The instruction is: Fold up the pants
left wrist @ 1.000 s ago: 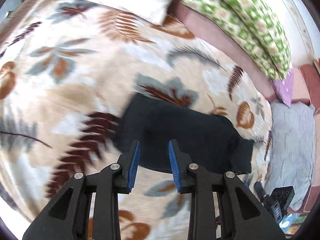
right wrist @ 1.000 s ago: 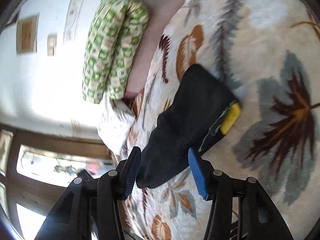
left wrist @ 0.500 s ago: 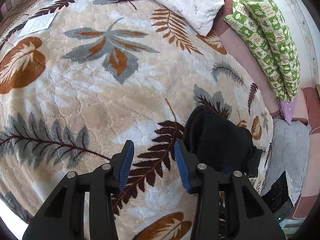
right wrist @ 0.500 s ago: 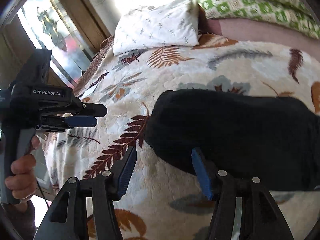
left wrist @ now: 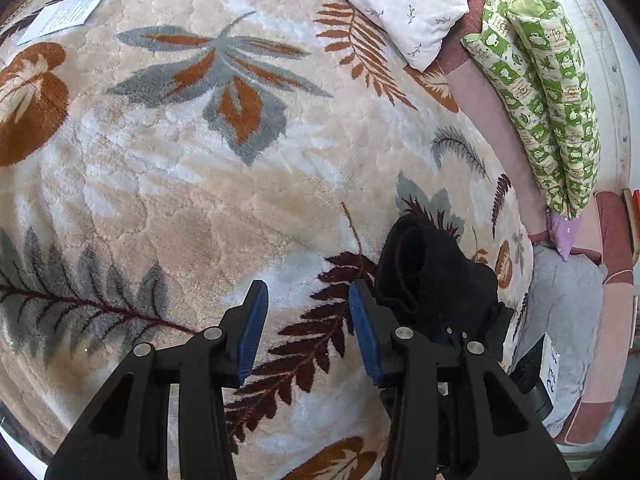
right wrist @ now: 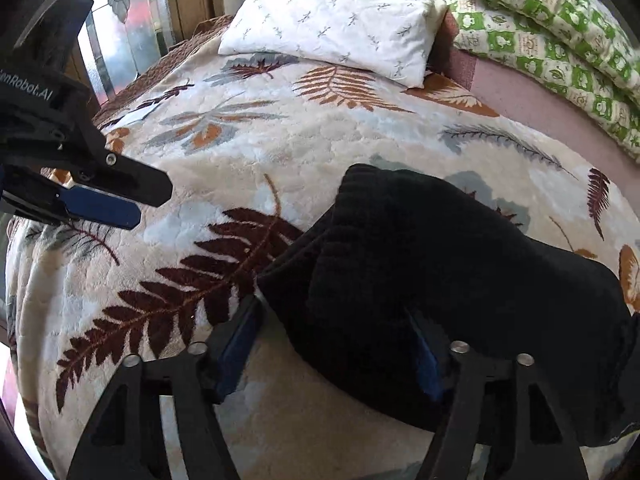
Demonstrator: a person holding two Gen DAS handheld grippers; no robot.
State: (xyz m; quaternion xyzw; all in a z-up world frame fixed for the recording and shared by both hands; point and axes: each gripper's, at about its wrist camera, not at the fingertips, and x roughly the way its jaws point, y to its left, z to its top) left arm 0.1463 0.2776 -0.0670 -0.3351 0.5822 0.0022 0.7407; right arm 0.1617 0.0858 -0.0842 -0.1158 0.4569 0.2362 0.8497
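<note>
Jaws parted and holding nothing, the left gripper hangs above a leaf-patterned blanket, clear of the black pants that lie just to its right. The right gripper is also spread wide, its fingers straddling the near edge of the pants; from this angle it cannot be told whether the pads press the cloth, but nothing is clamped.

A second ago both tools sat close over a longer, flatter dark shape; half a second ago the left one had already swung off to the side. Now the pants form a compact, thick bundle with a rounded fold showing several stacked layers at the end nearest the left gripper. That points to a fold just laid down and let go, and the task looks close to finished, with perhaps a final tidy or press left.

The setting is a bed. The plush blanket, cream with rust, grey and maroon leaves, covers most of it. A white pillow printed with small sprigs lies at the head, beside a rolled green-and-white quilt against the pale wall. A sheet of paper rests at the far corner of the blanket. Grey fabric is heaped beyond the bed's edge, and a window with a wooden frame glows on the right camera's left side.
</note>
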